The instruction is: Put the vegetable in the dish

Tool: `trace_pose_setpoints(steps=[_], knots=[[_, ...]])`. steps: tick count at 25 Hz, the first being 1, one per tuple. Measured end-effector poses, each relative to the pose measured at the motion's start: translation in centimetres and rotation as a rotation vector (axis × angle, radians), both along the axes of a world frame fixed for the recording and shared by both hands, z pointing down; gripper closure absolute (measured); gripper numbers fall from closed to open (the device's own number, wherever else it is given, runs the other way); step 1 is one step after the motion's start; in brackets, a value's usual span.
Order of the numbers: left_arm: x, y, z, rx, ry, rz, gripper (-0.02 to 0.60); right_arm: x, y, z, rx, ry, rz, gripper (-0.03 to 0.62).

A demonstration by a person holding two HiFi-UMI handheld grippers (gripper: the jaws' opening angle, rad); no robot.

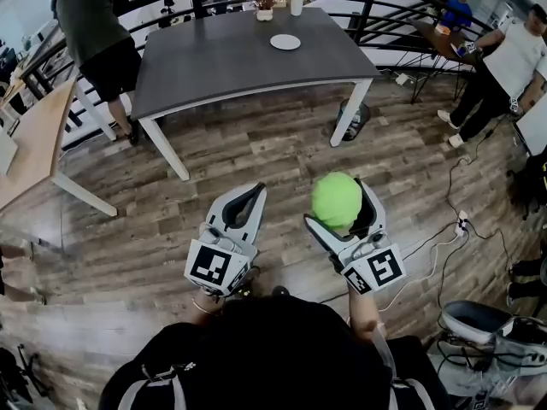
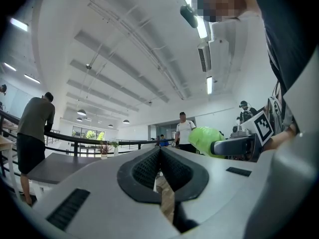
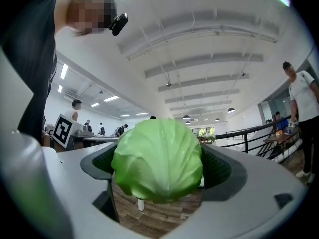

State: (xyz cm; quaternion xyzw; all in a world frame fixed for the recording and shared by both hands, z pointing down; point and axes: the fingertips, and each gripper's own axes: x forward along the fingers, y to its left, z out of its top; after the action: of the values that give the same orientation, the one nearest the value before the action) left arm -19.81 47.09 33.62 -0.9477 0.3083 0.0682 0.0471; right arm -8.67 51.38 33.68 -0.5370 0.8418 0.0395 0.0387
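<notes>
In the head view, the right gripper (image 1: 344, 195) holds a green cabbage (image 1: 335, 201) over the wood floor (image 1: 282, 152), well apart from the white dish (image 1: 285, 42) on the grey table (image 1: 222, 62). The left gripper view shows the left gripper (image 2: 160, 156) with its jaws pressed together and nothing between them. The right gripper view shows wide jaws clamping the cabbage's sides.

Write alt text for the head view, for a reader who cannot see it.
The right gripper holds a green cabbage between its jaws above a wooden floor, while the left gripper beside it is shut and empty. Ahead stands a grey table with a small white dish on it.
</notes>
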Motion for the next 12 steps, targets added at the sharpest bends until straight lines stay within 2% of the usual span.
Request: trace_pose_setpoints(steps=[3,12], knots=[[0.9,0.0,0.1,-0.002,-0.004,-0.005,0.578,1.0,-0.2,0.1,-0.004,-0.027,-0.01,0.105],[3.2,0.0,0.4,-0.012,-0.014,-0.031,0.578,3.9,-0.5,0.1,-0.008,-0.021,-0.027,0.105]])
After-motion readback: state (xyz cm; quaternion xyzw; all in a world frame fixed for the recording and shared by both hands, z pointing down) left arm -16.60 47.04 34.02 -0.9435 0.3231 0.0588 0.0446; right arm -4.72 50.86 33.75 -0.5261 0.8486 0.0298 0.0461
